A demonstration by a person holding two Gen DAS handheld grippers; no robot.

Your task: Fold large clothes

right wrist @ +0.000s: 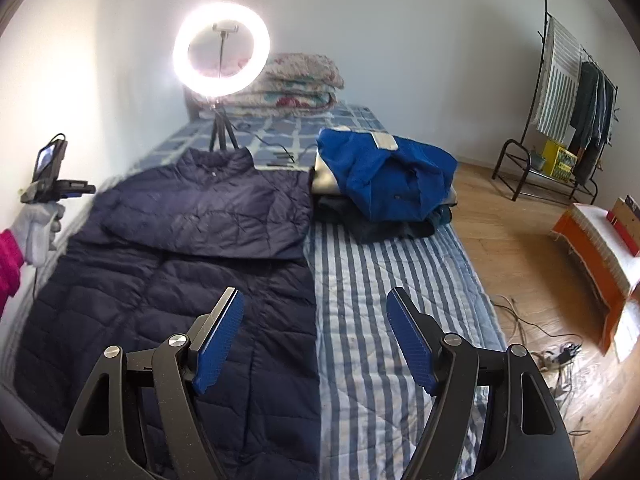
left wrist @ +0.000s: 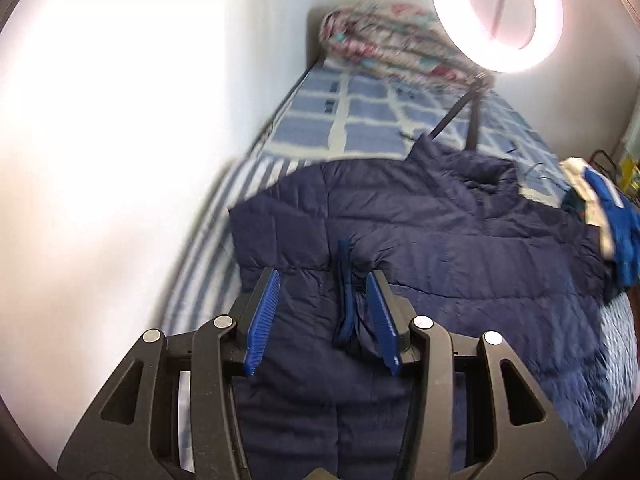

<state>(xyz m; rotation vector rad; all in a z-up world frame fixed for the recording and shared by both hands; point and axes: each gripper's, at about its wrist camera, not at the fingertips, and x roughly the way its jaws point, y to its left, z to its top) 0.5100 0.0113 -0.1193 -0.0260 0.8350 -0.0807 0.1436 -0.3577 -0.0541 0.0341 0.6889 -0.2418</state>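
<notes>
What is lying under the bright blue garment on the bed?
The blue garment tops a pile: a pale folded layer and darker clothes show at its edges. The pile rests on the striped cover. How many pieces lie below is hidden.

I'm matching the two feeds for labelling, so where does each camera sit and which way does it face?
Left wrist: on the left gripper, angled down over the navy puffer jacket toward the head of the bed; only its own open fingers show.
Right wrist: on the right gripper, low over the striped bedspread, facing up the bed; its open fingers and the person's gloved left hand show.
Shared: the jacket, ring light, folded quilt, blue garment pile.
</notes>
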